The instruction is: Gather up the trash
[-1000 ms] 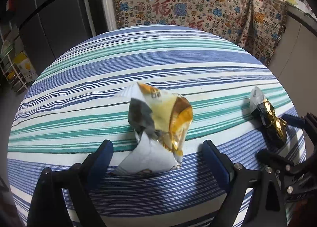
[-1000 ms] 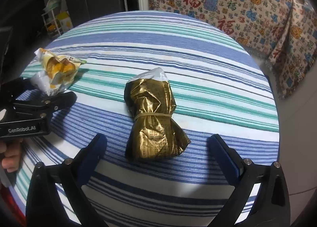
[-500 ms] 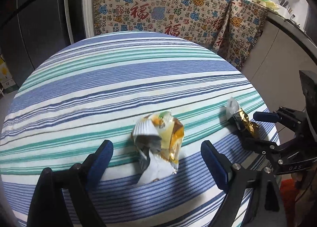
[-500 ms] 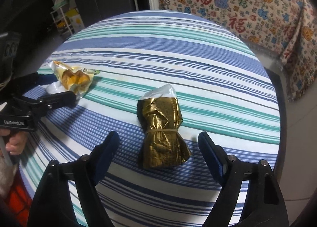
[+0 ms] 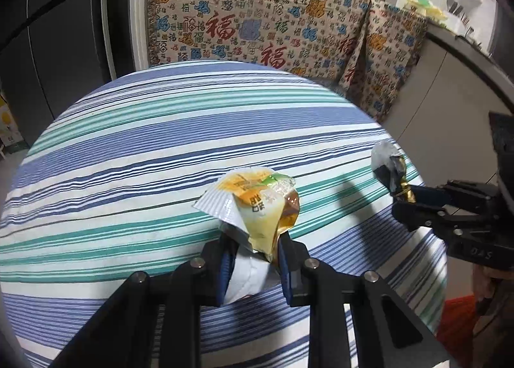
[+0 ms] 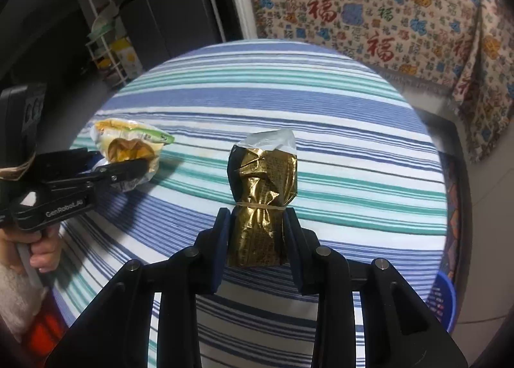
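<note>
Left wrist view: my left gripper [image 5: 255, 263] has its jaws closing, pads already pinched on the yellow wrapper [image 5: 257, 207]. Crumpled, yellow/orange print w/ silver inside, it sticks up from betw. the blue pads, above the striped tablecloth [image 5: 160, 143]. Off to the right my right gripper [image 5: 417, 201] shows side-on, w/ the gold wrapper [image 5: 390, 169] in it near the table edge. Patterned cloth [image 5: 257, 21] hangs behind the table.

Right wrist view: my right gripper [image 6: 257, 242] also closing, pads squeezed on the lower half of the gold wrapper [image 6: 261, 194], just below its rubber band [image 6: 260, 206]. It stands upright, clear plastic at the top. At left my left hand [image 6: 38, 250] holds the left gripper [image 6: 128, 165], clamped on the yellow wrapper [image 6: 128, 146]. Blue bin [image 6: 445, 300] sits on the floor, lower right.
</note>
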Demonstrator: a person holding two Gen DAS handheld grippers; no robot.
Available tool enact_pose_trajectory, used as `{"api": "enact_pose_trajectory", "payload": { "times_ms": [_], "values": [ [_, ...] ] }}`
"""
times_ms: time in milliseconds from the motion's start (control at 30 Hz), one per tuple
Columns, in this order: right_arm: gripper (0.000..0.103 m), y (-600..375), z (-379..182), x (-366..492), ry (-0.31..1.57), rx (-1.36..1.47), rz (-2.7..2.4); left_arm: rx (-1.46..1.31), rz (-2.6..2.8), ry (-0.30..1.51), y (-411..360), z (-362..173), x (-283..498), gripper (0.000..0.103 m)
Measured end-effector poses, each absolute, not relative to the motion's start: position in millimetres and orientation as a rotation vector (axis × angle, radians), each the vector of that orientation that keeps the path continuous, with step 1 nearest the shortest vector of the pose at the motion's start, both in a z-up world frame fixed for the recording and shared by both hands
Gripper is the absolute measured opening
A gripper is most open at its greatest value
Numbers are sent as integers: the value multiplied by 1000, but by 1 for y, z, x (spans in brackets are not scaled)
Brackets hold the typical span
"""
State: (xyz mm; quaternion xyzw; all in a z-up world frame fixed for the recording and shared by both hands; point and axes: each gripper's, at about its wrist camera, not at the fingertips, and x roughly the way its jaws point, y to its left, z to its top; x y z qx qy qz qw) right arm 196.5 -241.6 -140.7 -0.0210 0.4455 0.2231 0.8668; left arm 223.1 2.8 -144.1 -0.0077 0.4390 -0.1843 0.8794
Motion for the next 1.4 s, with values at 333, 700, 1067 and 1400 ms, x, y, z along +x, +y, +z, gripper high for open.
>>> {"api": "enact_pose_trajectory", "payload": {
  "times_ms": [333,700,1067,1400],
  "values": [
    [33,-261,-141,188,934,17,458,-32,-376,904,-23,-134,213,24],
    [33,-267,-137,178,918,51,435,26,-319,877,-49,-126,200,24],
    [33,-274,-137,173,921,62,435,55,-294,868,-59,-126,197,24],
    [33,-309,-123,160,879,129,385,40,-399,879,-96,-119,175,24]
  ]
}}
